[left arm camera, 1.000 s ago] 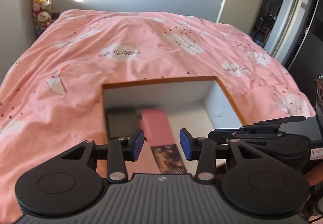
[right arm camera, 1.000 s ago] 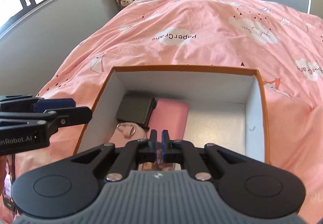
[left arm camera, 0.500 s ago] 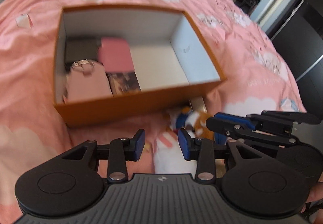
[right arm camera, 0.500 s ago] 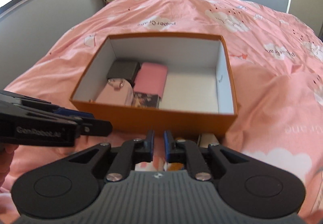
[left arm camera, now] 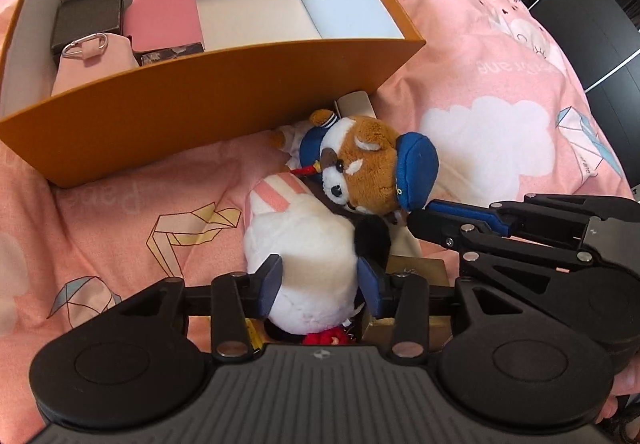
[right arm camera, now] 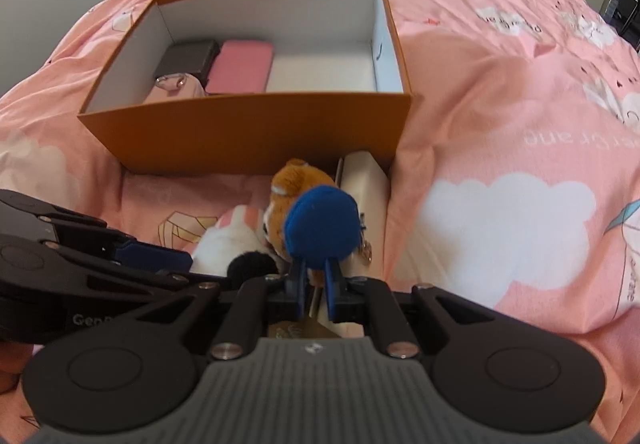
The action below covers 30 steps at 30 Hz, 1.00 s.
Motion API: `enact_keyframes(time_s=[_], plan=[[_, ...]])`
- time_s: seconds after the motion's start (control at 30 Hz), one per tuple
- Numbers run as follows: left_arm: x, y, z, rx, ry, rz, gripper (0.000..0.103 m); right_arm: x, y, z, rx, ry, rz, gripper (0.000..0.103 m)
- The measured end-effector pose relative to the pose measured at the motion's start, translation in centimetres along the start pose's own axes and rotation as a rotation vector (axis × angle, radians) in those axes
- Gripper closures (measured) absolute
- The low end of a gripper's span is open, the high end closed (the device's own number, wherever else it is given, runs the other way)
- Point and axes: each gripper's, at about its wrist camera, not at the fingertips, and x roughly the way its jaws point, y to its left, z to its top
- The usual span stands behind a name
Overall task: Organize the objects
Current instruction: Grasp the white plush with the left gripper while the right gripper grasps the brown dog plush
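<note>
1. Open orange cardboard box with white interior (left arm camera: 224, 100), (right arm camera: 248, 132): rests on a pink duvet printed with white clouds and paper cranes (left arm camera: 500, 92), on the far side of the scene.
2. Contents of the box, all in its left half: a dark grey rectangular case (left arm camera: 88, 18) in the far left corner; a pink rounded flat case (left arm camera: 162, 18) just right of it; a pale pink pouch with a metal clip (left arm camera: 94, 58) near the front wall; a dark patterned flat item (left arm camera: 170, 52) partly hidden by the front wall. The right half of the floor is bare white.
3. Brown-and-white plush animal with a blue cap (left arm camera: 360, 164), (right arm camera: 316, 224): lies on the duvet just near of the box's front wall.
4. White plush toy with pink-striped ear and black tuft (left arm camera: 304, 240), (right arm camera: 228, 240): lies touching the brown plush, on its near left.
5. Cream flat box (right arm camera: 366, 184): lies beside the plushes, its far end against the orange box.
6. Gold-coloured box (left arm camera: 416, 272): partly hidden under the plushes at the near edge.
7. Left gripper (left arm camera: 320, 282): jaws have just been widening; they straddle the white plush, and whether the pads press it cannot be told.
8. Right gripper (right arm camera: 316, 284): fingers nearly together with a narrow gap, just under the blue cap; whether they pinch anything cannot be told.
</note>
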Motion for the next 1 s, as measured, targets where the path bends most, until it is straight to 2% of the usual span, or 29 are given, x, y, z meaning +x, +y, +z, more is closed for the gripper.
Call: enact_keyframes(time_s=[0.3, 0.4, 0.5, 0.6, 0.7, 0.8, 0.87, 1.0], plan=[[0.8, -0.7, 0.3, 0.043, 0.026, 0.014, 0.035, 0.6, -1.6, -0.1, 0.072, 0.031, -0.034, 0.091], [1.2, -1.4, 0.3, 0.087, 0.042, 0.021, 0.024, 0.9, -2.1, -0.1, 0.094, 0.044, -0.027, 0.091], [1.5, -2.2, 0.2, 0.132, 0.047, 0.049, 0.019, 0.8, -2.3, 0.0, 0.101, 0.042, -0.031, 0.091], [1.9, -2.3, 0.3, 0.137, 0.048, 0.071, 0.018, 0.6, -2.3, 0.1, 0.098, 0.032, -0.038, 0.091], [2.5, -2.2, 0.4, 0.130, 0.051, 0.099, 0.018, 0.5, -2.4, 0.1, 0.092, 0.026, -0.042, 0.085], [3.0, -1.6, 0.5, 0.107, 0.056, 0.124, 0.019, 0.4, -2.2, 0.2, 0.085, 0.021, -0.042, 0.084], [3.2, -1.2, 0.5, 0.086, 0.065, 0.138, 0.024, 0.3, -2.2, 0.3, 0.079, 0.014, -0.043, 0.084], [2.4, -0.6, 0.3, 0.066, 0.049, 0.120, 0.031, -0.1, -2.0, 0.6, 0.059, -0.005, -0.052, 0.081]])
